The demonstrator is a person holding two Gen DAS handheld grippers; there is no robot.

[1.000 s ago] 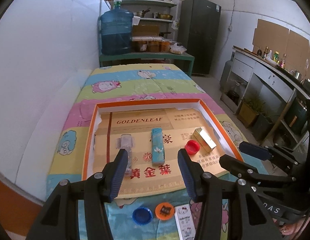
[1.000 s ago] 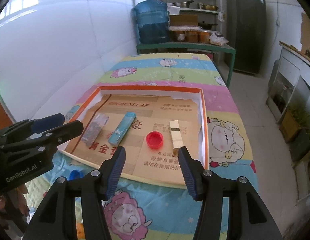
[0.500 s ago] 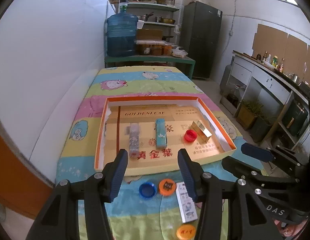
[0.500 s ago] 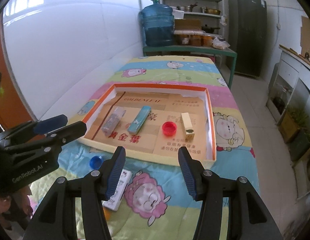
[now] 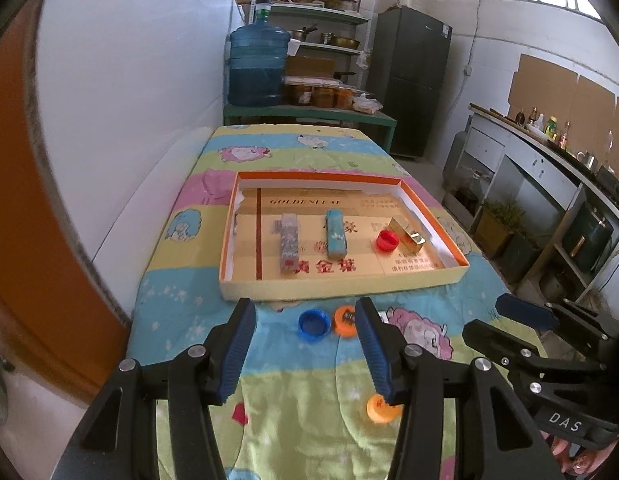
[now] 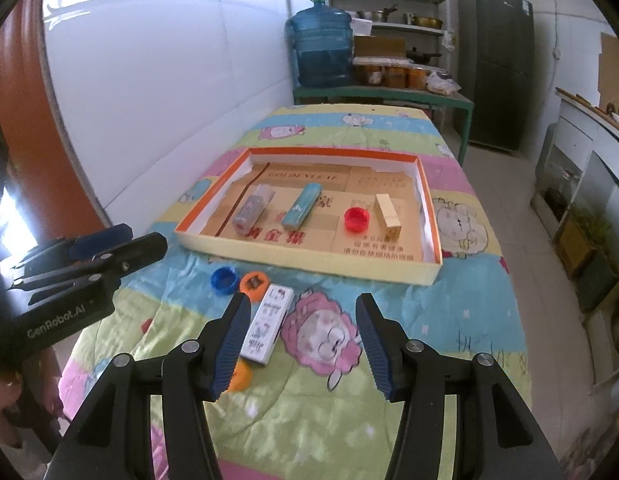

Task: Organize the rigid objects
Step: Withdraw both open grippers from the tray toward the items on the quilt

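An orange-rimmed shallow box (image 5: 341,281) (image 6: 309,262) on the bed holds a grey patterned bar (image 5: 289,242) (image 6: 251,210), a teal bar (image 5: 335,233) (image 6: 302,210), a red cap (image 5: 387,241) (image 6: 356,219) and a gold box (image 5: 407,233) (image 6: 387,216). In front of it lie a blue cap (image 5: 314,325) (image 6: 224,280), an orange cap (image 5: 345,321) (image 6: 253,283), a white card box (image 6: 268,324) and another orange cap (image 5: 383,408) (image 6: 238,376). My left gripper (image 5: 305,350) and right gripper (image 6: 303,344) are both open and empty, above the loose items.
The bed has a cartoon-print quilt (image 5: 309,400), with a white wall on the left. A green table (image 5: 309,114) with a water jug (image 5: 258,68) stands behind it. A fridge (image 5: 409,80) and counter (image 5: 549,168) are on the right.
Both grippers have drawn back from the box toward the bed's near end. The loose caps and white card box have come into view below them. Nothing was taken hold of.
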